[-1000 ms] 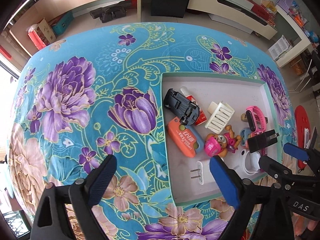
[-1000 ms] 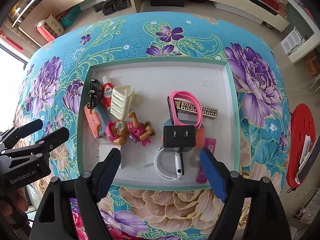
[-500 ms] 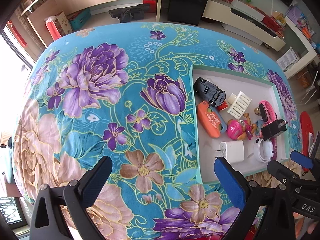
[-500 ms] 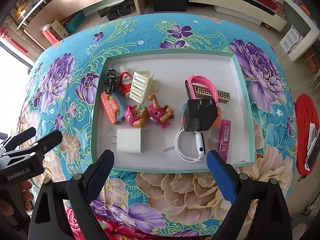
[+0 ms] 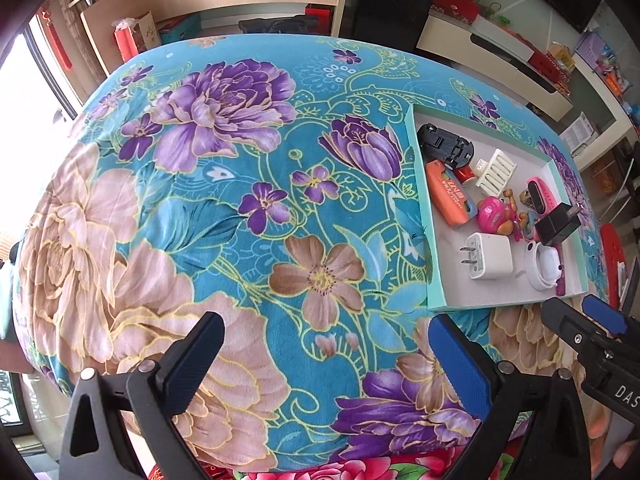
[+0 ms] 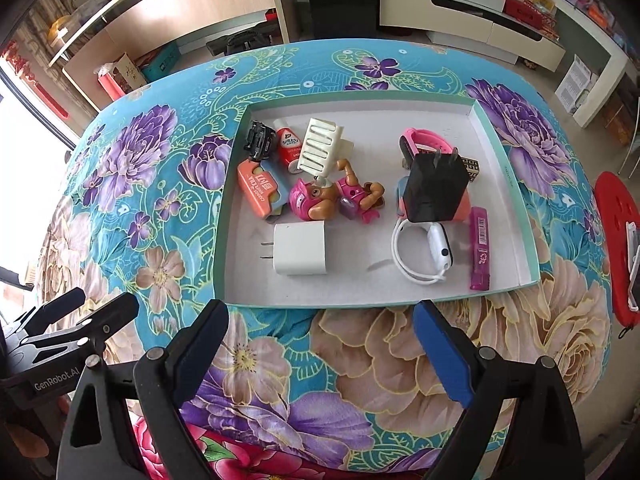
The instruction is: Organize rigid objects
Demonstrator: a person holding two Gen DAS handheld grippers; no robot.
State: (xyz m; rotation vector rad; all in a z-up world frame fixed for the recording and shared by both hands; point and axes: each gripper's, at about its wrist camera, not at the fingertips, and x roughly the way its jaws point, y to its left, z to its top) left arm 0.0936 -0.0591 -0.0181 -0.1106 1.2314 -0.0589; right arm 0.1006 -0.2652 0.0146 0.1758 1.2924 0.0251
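A shallow green-rimmed tray (image 6: 516, 188) (image 5: 436, 300) sits on the floral table. It holds a white charger (image 6: 299, 249) (image 5: 490, 256), a black charger (image 6: 434, 188), a pink toy pup (image 6: 316, 200), an orange case (image 6: 258, 190), a red bottle (image 6: 289, 148), a cream rack (image 6: 320, 151), a black clip (image 6: 258, 141), a pink band (image 6: 424, 142), a white cable (image 6: 424, 252) and a purple bar (image 6: 479, 248). My right gripper (image 6: 320, 352) is open and empty, near the tray's front edge. My left gripper (image 5: 326, 364) is open and empty, over bare cloth left of the tray.
The floral blue cloth (image 5: 224, 200) covers the whole table, whose near edge drops off below both grippers. A red stool (image 6: 616, 240) stands right of the table. Cabinets and boxes line the far wall.
Both grippers have drawn back toward me and away from the tray, so the tray looks smaller and farther. The white charger is now fully in view. Both stay open.
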